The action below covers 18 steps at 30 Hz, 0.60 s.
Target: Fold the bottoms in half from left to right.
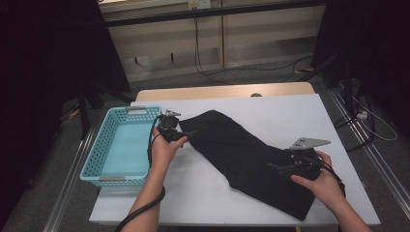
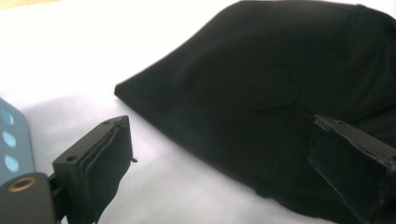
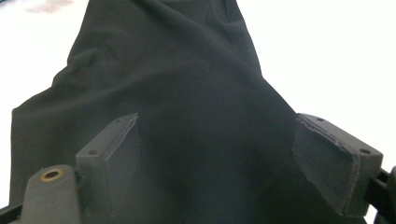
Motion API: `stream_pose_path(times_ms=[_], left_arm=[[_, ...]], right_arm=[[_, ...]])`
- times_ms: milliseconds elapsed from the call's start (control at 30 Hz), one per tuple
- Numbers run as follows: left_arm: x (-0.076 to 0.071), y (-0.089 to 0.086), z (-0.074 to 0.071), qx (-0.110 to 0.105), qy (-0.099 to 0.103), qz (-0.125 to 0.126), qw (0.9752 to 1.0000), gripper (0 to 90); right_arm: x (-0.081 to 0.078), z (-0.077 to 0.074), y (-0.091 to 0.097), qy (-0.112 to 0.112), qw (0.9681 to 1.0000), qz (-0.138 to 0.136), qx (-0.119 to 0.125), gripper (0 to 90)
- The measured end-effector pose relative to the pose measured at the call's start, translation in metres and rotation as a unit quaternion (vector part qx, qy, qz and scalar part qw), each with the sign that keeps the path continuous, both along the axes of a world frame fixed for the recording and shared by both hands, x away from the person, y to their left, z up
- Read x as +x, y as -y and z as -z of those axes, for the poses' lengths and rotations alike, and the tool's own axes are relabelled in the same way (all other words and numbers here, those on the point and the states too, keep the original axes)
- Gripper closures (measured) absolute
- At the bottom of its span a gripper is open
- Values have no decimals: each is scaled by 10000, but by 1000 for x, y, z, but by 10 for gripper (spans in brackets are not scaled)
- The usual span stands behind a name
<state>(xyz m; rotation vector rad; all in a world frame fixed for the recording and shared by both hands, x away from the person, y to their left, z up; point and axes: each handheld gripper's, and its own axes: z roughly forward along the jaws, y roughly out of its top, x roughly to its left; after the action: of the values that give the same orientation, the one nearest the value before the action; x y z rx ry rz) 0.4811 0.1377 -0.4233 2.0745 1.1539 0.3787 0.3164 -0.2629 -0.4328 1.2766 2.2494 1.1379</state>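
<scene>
Black cloth [image 1: 246,154] lies folded on white table [image 1: 290,111], stretched between both grippers. Left gripper [image 1: 183,137], jaws apart, sits at its far end; right gripper [image 1: 280,169], jaws apart, hovers over its near end. Blue basket [image 1: 109,140] sits just beyond left gripper.

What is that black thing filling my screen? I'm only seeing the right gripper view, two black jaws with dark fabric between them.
Observer: A black cloth, lying long and slantwise across a white table.
Operator: Is my gripper pinching it?
Observer: No. The right gripper sits at the cloth's near end, jaws open.
Operator: Anything else around?
Observer: A light blue basket stands at the table's left edge, nothing visible inside.
Operator: And the other hand?
Observer: The left gripper is at the cloth's far end beside the basket, jaws open too.
</scene>
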Motion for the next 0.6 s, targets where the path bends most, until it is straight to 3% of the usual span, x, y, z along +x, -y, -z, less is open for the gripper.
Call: stream_pose_path(times_ms=[267, 433, 600], left_arm=[[10, 1, 4, -56, 24, -188, 9998, 77], [15, 1, 10, 104, 32, -398, 9991, 128], [16, 5, 16, 214, 18, -401, 9990, 178]], right_arm=[[-2, 2, 2, 5, 10000, 31, -19, 159], [-3, 3, 0, 7, 10000, -20, -15, 159], [-3, 3, -3, -8, 10000, -58, -17, 159]])
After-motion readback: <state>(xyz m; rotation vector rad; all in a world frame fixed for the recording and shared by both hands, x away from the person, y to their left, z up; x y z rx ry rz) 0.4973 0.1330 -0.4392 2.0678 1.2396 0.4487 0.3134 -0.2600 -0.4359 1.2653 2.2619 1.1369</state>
